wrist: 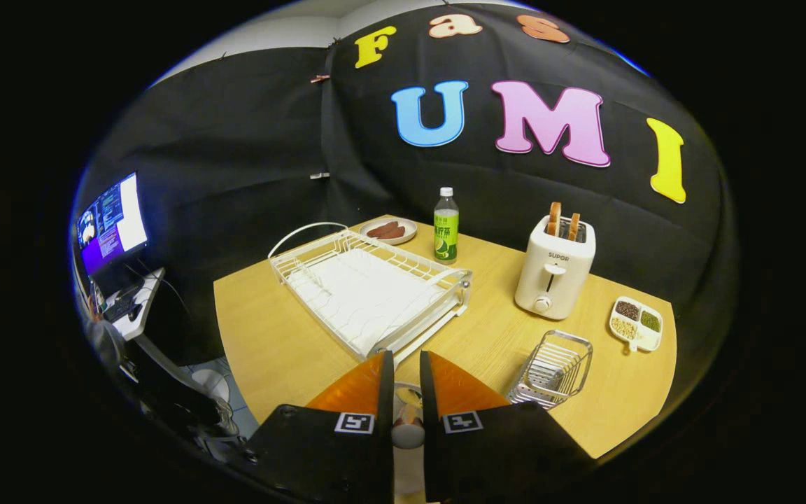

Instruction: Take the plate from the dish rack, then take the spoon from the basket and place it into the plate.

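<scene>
At the bottom centre the gripper [403, 381] has its fingers drawn close, a narrow gap left between them, and something small sits in that gap that I cannot identify, perhaps the spoon or the plate's edge. Right of the fingers the basket [551, 369] looks empty, and above them, mid-frame on the table [263, 329], the dish rack [368, 287] holds no plate. Both pickups seem done, so probably only the placing or release is left.

High gripper-mounted fisheye, angled down over table [291, 329], facing the booth wall.

Green bottle [446, 234], toaster [554, 275], divided snack dish [636, 323], monitor [112, 224]
</scene>
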Motion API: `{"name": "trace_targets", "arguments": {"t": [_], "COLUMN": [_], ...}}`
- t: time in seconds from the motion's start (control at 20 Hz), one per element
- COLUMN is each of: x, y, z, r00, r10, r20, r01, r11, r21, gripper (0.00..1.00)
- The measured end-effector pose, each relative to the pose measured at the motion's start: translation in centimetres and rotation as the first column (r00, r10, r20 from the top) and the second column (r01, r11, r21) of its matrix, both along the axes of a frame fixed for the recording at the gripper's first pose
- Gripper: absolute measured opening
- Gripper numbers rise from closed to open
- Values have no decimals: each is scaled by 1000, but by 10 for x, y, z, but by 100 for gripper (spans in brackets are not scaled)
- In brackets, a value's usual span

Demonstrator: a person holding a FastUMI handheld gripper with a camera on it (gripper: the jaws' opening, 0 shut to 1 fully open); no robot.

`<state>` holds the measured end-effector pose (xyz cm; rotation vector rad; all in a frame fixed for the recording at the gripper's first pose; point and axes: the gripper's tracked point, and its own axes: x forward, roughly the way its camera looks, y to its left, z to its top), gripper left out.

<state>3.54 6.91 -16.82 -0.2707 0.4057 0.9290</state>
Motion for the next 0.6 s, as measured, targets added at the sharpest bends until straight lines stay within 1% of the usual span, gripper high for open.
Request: {"name": "trace_targets", "arguments": {"t": [0.15, 0.45, 0.6], "x": [-3, -10, -14], "y": [3, -1, -7], "z": [-23, -38, -49], "r00": [1000, 999, 999], "r10": [16, 41, 36], "r20": [-23, -7, -38], "r01": [-17, -42, -40], "r11": [999, 995, 993], "r21": [-51, -92, -115], "gripper": [21, 21, 22]}}
